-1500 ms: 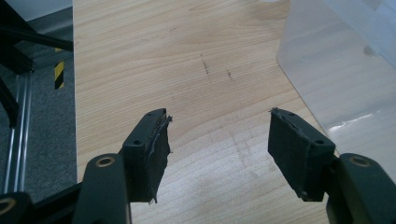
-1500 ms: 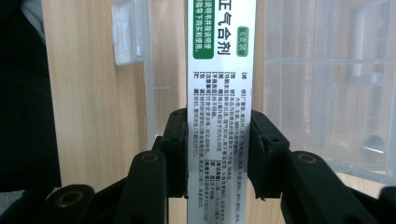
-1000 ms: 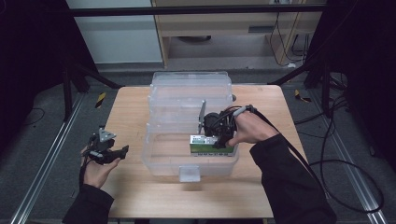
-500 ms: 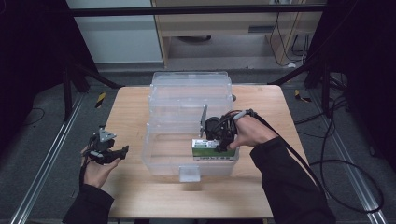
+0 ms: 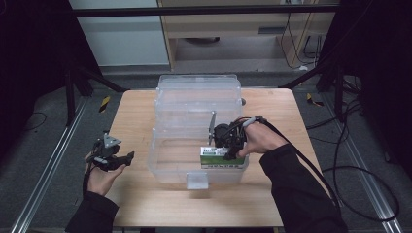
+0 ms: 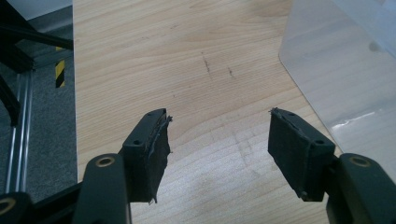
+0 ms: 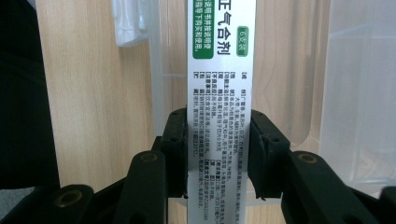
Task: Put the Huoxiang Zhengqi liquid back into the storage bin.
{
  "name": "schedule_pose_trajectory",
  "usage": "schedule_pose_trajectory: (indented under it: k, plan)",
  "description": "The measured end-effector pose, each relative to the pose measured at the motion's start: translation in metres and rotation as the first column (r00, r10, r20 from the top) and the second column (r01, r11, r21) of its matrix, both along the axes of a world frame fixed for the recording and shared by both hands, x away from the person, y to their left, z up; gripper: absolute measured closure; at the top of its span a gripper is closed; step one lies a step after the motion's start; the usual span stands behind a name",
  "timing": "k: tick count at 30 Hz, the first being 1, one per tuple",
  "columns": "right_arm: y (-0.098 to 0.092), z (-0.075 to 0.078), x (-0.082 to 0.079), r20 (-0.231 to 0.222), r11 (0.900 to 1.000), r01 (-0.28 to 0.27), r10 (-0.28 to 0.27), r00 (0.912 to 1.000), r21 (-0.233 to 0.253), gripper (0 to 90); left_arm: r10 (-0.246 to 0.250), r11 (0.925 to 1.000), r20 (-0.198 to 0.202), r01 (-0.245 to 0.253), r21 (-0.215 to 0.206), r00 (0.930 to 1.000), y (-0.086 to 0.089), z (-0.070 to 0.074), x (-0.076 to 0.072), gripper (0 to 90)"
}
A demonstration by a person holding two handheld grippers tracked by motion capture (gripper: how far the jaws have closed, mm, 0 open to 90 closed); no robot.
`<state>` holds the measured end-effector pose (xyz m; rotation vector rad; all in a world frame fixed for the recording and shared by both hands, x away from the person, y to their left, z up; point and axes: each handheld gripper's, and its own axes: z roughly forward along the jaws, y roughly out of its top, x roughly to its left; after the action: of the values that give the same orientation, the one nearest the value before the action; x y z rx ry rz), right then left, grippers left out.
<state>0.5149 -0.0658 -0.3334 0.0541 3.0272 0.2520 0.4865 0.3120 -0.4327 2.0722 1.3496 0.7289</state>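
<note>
A clear plastic box with its lid folded back stands mid-table. My right gripper is inside the box near its front right, shut on a white and green medicine box. In the right gripper view the medicine box runs up between the two pads, its printed text facing me, low over the clear plastic box floor. My left gripper rests open over bare wood left of the clear box. The left gripper view has its fingers wide apart and the clear box wall at right.
The wooden table has free room left of the box and along the front edge. A white latch hangs from the box's front rim. Black frame bars and cables surround the table.
My right gripper has sunk a little lower and nearer the box's front wall with the medicine box still held. The left gripper has stayed in place.
</note>
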Motion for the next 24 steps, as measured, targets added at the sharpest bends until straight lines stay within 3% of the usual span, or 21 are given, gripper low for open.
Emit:
schedule_pose_trajectory:
  k: [24]
  plan:
    - [0.002,-0.016,0.001,-0.012,1.000,-0.006,0.006,0.9999,-0.021,62.6,-0.001,1.0000,-0.005,0.001,0.003,1.0000,0.000,-0.001,0.000,37.6]
